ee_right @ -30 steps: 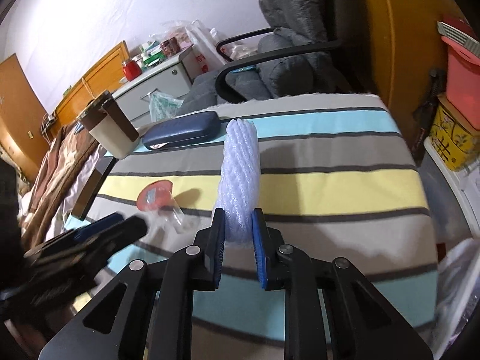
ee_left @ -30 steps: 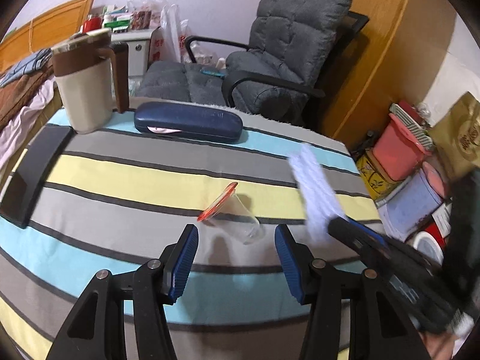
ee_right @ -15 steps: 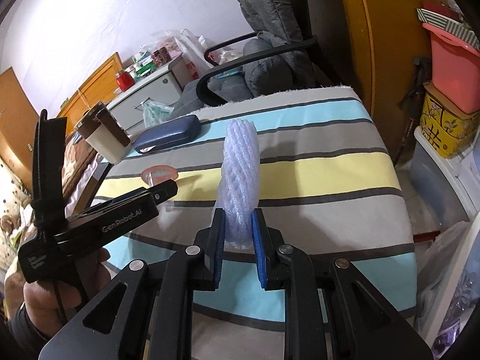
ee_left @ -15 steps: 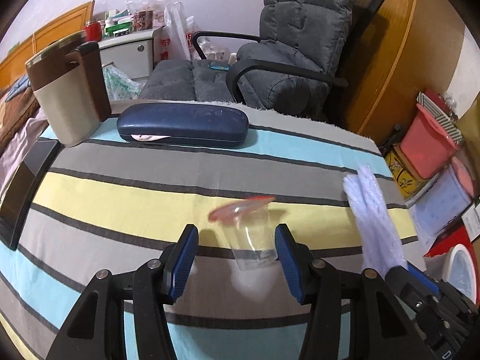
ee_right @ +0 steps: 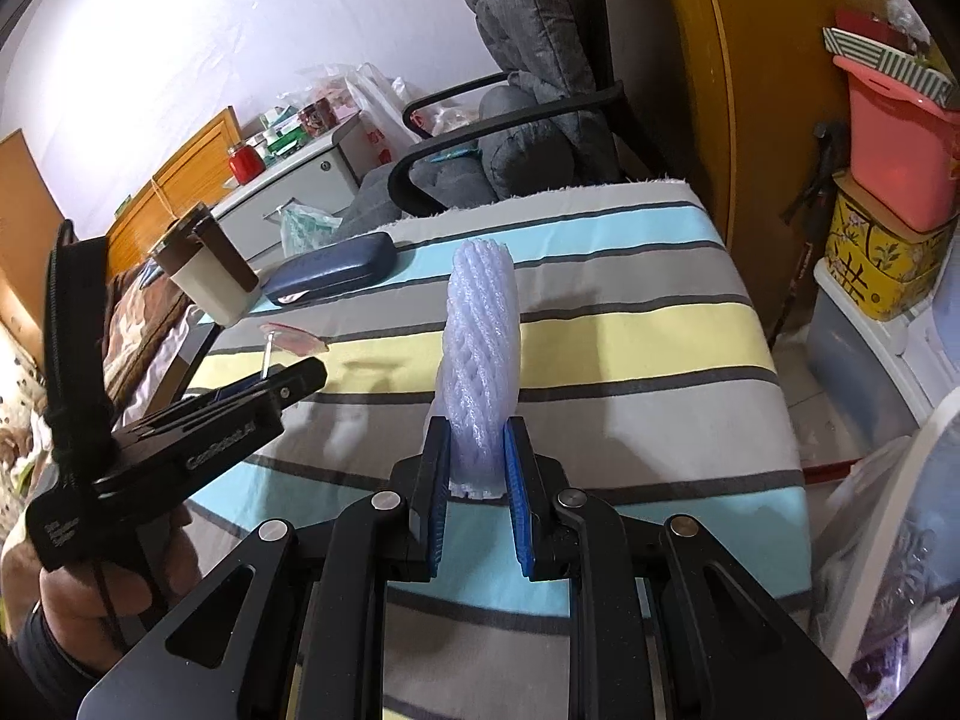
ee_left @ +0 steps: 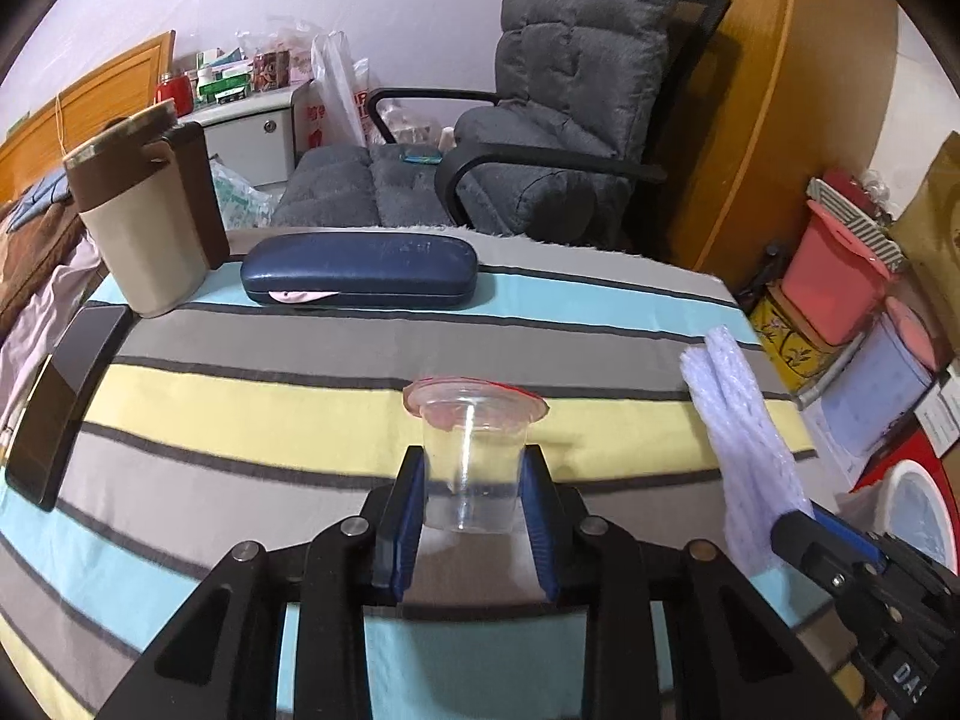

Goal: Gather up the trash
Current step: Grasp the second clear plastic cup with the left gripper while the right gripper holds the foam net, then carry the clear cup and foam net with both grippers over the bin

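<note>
My left gripper (ee_left: 471,468) is shut on a clear plastic cup (ee_left: 471,462) with a red rim, held upright above the striped tablecloth (ee_left: 300,408). My right gripper (ee_right: 477,438) is shut on a white foam net sleeve (ee_right: 480,354) that stands up between its blue pads. The sleeve also shows at the right of the left wrist view (ee_left: 744,438). In the right wrist view the left gripper (ee_right: 282,387) is at the left, with the cup's red rim (ee_right: 294,339) just beyond it.
A beige and brown mug (ee_left: 141,222), a navy glasses case (ee_left: 360,270) and a black phone (ee_left: 60,402) lie on the table. A grey chair (ee_left: 540,138) stands behind. Boxes and a pink bin (ee_left: 840,288) are on the floor at the right.
My left gripper closed on the cup, which went from lying on its side to upright between the pads. My right gripper kept hold of the foam sleeve and lifted slightly.
</note>
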`<state>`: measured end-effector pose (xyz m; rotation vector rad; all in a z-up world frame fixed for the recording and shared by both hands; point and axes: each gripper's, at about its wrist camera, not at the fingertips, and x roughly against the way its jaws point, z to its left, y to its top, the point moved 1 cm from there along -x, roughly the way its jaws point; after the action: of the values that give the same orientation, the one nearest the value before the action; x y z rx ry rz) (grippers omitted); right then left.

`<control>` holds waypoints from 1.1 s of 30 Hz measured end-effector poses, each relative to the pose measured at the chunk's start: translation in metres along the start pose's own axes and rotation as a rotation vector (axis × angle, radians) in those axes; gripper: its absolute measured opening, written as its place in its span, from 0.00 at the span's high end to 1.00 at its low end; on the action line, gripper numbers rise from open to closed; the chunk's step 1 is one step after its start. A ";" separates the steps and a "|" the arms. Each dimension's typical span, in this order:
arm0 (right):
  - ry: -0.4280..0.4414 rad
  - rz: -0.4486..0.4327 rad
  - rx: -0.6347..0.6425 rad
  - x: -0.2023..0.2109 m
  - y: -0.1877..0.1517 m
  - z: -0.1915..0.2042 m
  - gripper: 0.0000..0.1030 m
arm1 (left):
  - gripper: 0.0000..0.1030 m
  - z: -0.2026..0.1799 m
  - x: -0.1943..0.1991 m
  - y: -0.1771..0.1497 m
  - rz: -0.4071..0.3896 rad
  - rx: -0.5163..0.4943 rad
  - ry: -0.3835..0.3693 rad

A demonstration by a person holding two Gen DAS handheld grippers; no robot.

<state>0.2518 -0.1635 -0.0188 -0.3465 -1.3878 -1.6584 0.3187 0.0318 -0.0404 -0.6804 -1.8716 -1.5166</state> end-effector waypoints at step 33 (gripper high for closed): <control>-0.062 -0.097 0.079 0.106 -0.061 0.024 0.80 | 0.70 -0.039 0.152 -0.102 -0.068 -0.081 -0.046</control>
<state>0.1392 -0.1936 0.0248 -0.2909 -1.5329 -1.6779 0.1485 -0.0262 0.0108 -0.7005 -1.8925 -1.6407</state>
